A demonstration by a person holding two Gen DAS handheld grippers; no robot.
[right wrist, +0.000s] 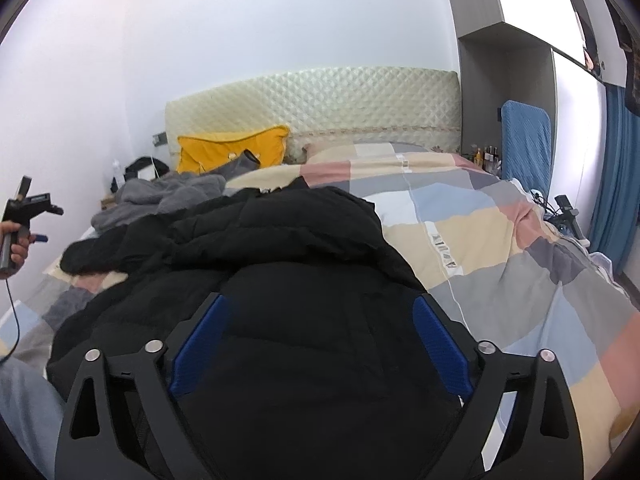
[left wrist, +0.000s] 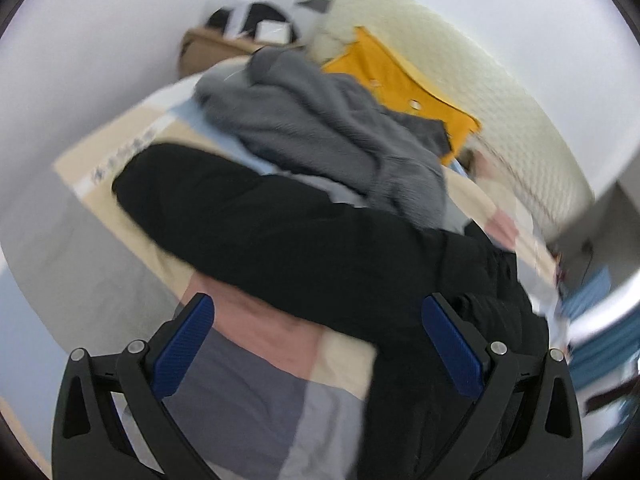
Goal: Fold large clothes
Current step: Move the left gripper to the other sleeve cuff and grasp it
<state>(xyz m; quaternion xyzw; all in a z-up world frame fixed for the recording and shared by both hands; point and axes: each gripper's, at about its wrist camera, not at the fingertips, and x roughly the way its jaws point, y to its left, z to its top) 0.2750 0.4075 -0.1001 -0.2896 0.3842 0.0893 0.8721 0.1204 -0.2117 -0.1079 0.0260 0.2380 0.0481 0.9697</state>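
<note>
Black quilted puffer jacket [right wrist: 280, 280] is lying on the checked patchwork quilt [right wrist: 500, 240] of the bed, long axis running 6 to 12, one sleeve reaching toward 9. Right hand-held gripper [right wrist: 320, 344] is hanging released above it; left hand-held gripper [left wrist: 318, 344] is also gaping, empty.

Lettering runs along a white strip [right wrist: 440, 250] of the patchwork quilt [right wrist: 500, 240] (sideways; individual characters not resolvable). A similar printed strip [left wrist: 120, 152] shows in the left wrist view, blurred beyond reading.
</note>
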